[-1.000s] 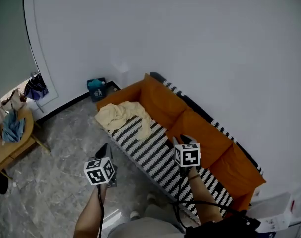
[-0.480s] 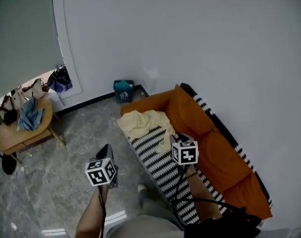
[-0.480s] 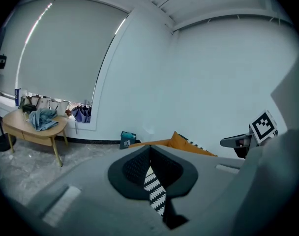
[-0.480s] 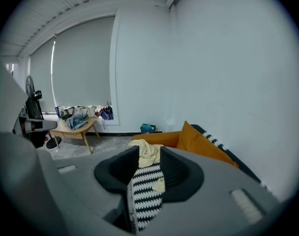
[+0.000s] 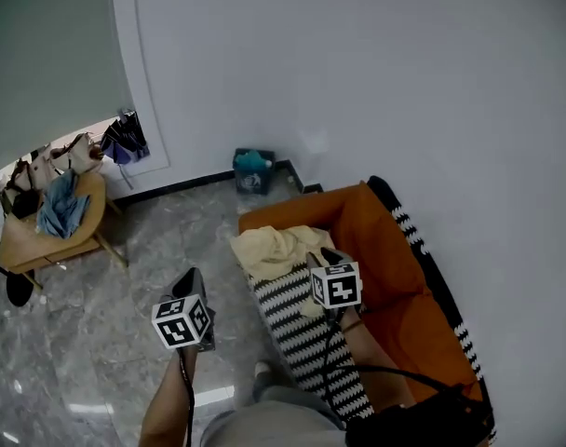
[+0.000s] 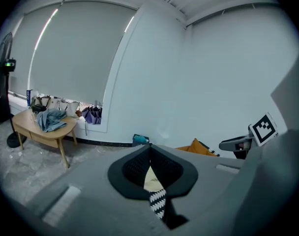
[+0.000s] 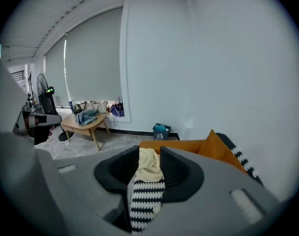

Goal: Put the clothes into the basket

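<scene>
Home living room: orange sofa (image 5: pixel 381 240), wooden table (image 5: pixel 22 242).

No legible text, labels, brand names or numbers anywhere in view

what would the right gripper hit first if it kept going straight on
Probably the crumpled pale yellow garment on the black-and-white striped sofa cover; nothing nearer shows between the right gripper's open jaws, though depth is unclear.

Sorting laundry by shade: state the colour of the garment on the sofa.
Garment: pale yellow, best seen in the head view.
</scene>
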Tool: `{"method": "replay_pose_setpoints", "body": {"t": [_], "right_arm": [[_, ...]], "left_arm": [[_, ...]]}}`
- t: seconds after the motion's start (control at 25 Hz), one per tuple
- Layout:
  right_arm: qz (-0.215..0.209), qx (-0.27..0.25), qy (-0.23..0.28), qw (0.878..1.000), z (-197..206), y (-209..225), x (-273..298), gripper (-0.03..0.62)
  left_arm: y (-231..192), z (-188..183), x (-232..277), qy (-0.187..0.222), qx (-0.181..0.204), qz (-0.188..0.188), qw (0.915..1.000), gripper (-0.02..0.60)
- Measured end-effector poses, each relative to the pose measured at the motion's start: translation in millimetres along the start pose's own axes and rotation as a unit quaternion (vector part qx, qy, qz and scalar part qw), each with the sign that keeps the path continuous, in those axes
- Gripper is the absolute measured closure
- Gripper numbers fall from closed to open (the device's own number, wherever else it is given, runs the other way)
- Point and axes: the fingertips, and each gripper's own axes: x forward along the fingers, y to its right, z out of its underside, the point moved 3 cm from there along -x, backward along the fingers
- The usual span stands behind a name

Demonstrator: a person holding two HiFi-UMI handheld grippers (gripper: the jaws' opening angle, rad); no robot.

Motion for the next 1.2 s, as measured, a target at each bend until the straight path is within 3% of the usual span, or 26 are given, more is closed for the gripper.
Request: {"method": "replay_pose_setpoints", "body": {"t": [0.44, 0.76, 1.2], "right_arm": [[-0.059, -0.019, -0.051, 0.997, -13.9, 3.0, 123.1, 0.456], [-0.086, -0.027, -0.102, 0.991, 0.7, -3.6, 213.7, 0.456], [-0.093, -0.036, -0.163, 0.982, 30.9, 0.2, 339.1, 0.456]], "left_arm": [[-14.9, -10.2, 87.8, -0.024, 0.007, -0.028, 0.9993, 0.572], [-43.9, -0.4, 161.9, -0.057, -0.023, -0.045, 0.9971, 0.572], [-95.1, 48.8, 264.0, -0.124, -0.051, -0.059, 0.9892, 0.572]]}}
